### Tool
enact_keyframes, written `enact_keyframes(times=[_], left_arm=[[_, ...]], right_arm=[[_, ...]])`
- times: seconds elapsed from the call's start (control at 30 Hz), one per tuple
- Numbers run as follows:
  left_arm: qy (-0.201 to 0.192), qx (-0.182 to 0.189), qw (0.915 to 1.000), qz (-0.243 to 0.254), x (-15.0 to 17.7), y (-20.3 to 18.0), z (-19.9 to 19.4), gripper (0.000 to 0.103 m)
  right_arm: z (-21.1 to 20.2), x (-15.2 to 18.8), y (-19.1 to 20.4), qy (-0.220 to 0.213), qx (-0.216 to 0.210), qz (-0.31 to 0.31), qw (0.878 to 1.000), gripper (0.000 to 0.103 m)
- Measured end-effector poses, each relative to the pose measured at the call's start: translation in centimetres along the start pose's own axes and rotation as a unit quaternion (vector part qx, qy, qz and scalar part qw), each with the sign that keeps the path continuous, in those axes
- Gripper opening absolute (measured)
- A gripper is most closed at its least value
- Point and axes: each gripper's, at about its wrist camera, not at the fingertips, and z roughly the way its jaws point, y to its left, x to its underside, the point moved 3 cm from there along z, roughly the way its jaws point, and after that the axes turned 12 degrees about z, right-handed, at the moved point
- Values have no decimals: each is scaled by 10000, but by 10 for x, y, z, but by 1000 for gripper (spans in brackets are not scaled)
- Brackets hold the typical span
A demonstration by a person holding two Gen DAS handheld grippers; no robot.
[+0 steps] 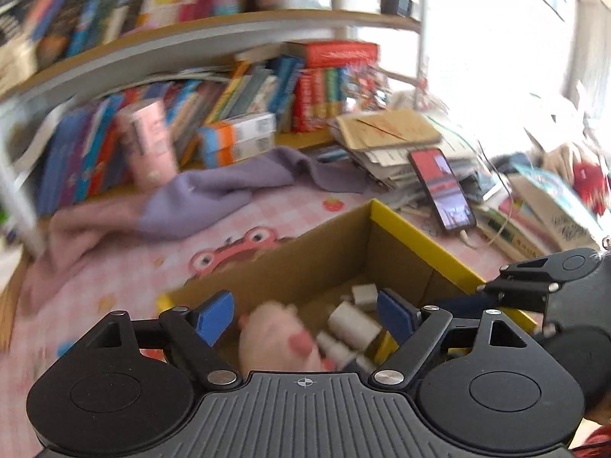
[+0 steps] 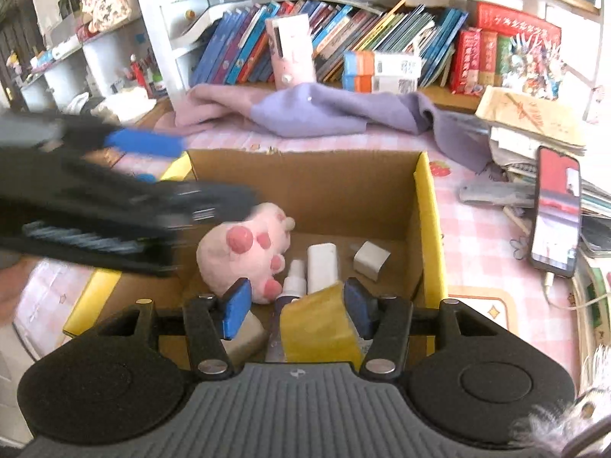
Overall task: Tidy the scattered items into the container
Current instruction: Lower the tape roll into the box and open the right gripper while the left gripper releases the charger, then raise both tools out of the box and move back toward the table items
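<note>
Both sets of tongs are seen spread wide over the cardboard box [image 2: 305,187]. On the left gripper [image 1: 305,315] nothing is held between the blue pads [image 1: 214,316]; the frame is blurred by motion, and the pads are seen above the box interior. On the right gripper [image 2: 298,305] the jaws are likewise parted. A yellow-topped item [image 2: 320,324] is seen just beside the right-hand pad, but whether contact is made cannot be told; it is not pinched from both sides.

The box is made of plain brown corrugated board with yellow-faced edges, its flaps open. It is set on a pink checked cloth [image 2: 488,229] printed with strawberries. Inside are found a soft, rounded pink plush paw [image 2: 244,255] with darker pink pads, a small white spray bottle [image 2: 296,280], a white rectangular block [image 2: 322,267] with rounded corners, and a white cube-shaped plug [image 2: 370,259]. These lie close together on the box floor.

Beyond the box, a crumpled lilac and pink fabric [image 2: 324,114] is noted, with rows of books [image 2: 382,42] behind. A glossy phone [image 2: 557,213] is propped to the right, its screen lit.
</note>
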Motion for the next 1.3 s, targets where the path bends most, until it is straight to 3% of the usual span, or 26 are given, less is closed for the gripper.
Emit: enact_keyframes(times=[0.1,0.27,0.47,0.73,1.03,1.17,1.3], left_arm=[[-9,-64,9988,-495,21,7,-23,85],[-37,-251,9961,-847,52,12,-55,85],[-198,-443,9949,-888,78,10,-83,85],[-379,-578,9965,-461,102,6,-108,85],[-564,-480,9959,-519,137,17,-142,92],[-541,-480,9956,-602,159,25,-159,93],[-505,-555,9957,-548,179,29,-173,96]], right_arm=[[-12,2,4,-147,60,13,9999,52],[-33,7,11,-409,230,69,9989,52],[-57,22,22,-676,456,247,9964,52],[-87,49,44,-1097,968,144,9891,52],[-102,88,77,-1109,1345,273,9843,52],[-108,109,97,-1165,1555,298,9805,61],[-113,128,119,-1163,1618,292,9795,61]])
